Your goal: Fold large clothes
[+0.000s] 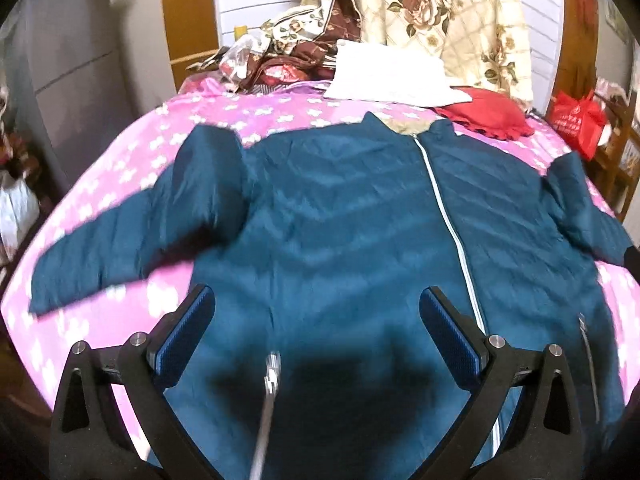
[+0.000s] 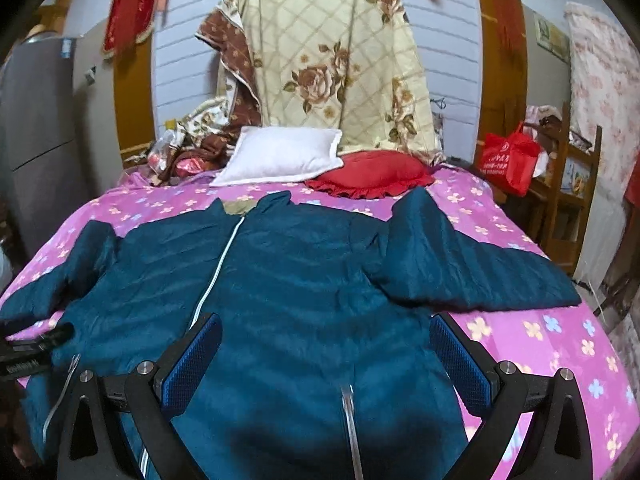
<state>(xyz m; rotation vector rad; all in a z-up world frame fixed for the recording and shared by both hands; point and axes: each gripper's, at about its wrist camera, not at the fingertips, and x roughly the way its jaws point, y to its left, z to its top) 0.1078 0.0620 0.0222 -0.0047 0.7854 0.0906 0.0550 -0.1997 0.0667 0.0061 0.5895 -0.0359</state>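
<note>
Currently I see the dark teal quilted zip-front jacket (image 1: 340, 216) spread flat, sleeves out, on the pink flower-print bedsheet (image 1: 120, 168). My left gripper (image 1: 316, 316) and right gripper (image 2: 326, 344) both hover above its lower half, blue-padded fingers wide apart, holding nothing. White pillow (image 2: 280, 156) and red ruffled cushion (image 2: 372, 178) lie beyond the collar

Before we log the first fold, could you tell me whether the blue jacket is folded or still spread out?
Spread out: the blue jacket lies flat on the bed, zipped front up, both sleeves extended sideways.

Teal zipped jacket (image 2: 304, 280) flat, sleeves spread
</note>
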